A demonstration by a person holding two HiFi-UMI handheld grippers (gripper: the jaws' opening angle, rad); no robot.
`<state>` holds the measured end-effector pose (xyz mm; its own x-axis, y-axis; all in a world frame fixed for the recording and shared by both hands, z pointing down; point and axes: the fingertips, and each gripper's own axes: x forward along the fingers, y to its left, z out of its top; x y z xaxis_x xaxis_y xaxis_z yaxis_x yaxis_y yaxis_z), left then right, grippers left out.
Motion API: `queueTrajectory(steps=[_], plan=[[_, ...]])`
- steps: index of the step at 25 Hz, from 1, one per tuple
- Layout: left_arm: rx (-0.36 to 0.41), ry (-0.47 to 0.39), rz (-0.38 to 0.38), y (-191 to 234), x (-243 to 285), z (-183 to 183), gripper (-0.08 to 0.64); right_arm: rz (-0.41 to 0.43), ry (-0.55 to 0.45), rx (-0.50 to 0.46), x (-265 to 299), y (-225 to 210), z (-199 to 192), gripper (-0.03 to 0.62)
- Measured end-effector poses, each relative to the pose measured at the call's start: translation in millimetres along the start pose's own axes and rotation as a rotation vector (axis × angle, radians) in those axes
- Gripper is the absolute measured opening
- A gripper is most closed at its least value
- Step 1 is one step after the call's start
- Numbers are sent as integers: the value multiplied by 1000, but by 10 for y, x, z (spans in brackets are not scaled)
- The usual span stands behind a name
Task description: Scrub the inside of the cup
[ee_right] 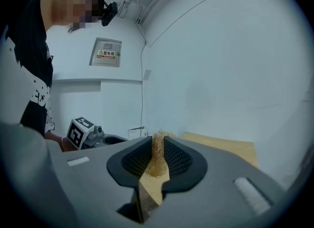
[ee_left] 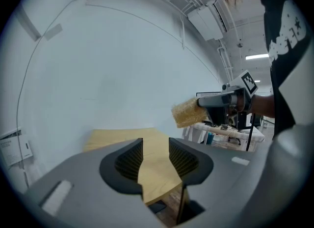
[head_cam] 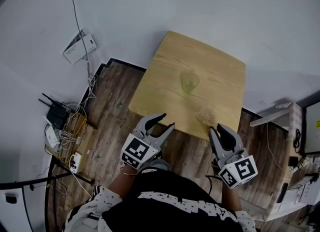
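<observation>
One scrubber (head_cam: 206, 118) — in right tongs (head_cam: 217, 129), cup (head_cam: 190, 82) apart

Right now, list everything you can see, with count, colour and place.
table: one, light wood, centre
cup: one, clear greenish, mid-table
scrubber: one, tan, at the table's near edge
router: one, black, floor at left
cables: a tangle, beside the router
white box: one, upper left, on the white surface
left hand-held gripper: grey, open, empty
right hand-held gripper: grey, shut on the scrubber
</observation>
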<state>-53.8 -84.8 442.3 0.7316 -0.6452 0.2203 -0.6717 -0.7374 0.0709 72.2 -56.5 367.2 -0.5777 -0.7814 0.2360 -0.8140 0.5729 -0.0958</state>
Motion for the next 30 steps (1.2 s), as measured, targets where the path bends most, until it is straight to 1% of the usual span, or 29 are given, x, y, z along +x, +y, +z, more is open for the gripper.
queueTrajectory(steps=[4, 13, 18, 21, 25, 28, 30], plan=[[32, 19, -7, 2, 47, -22, 164, -15, 2, -2, 19, -33, 12, 86], [26, 27, 16, 162, 0, -66, 209, -11, -4, 9, 123, 33, 9, 86], [6, 48, 23, 194, 6, -198, 219, -16, -8, 3, 122, 43, -10, 86], [1, 71, 29, 223, 77, -252, 235, -36, -16, 21, 67, -47, -35, 86], [7, 73, 33, 243, 172, -221, 242, -63, -6, 40, 45, -266, -60, 86], [4, 77, 52, 304, 213, -218, 247, -47, -11, 28, 139, -346, 13, 86], [-2, 60, 71, 371, 249, -200, 253, -30, -18, 14, 227, -376, 65, 86]])
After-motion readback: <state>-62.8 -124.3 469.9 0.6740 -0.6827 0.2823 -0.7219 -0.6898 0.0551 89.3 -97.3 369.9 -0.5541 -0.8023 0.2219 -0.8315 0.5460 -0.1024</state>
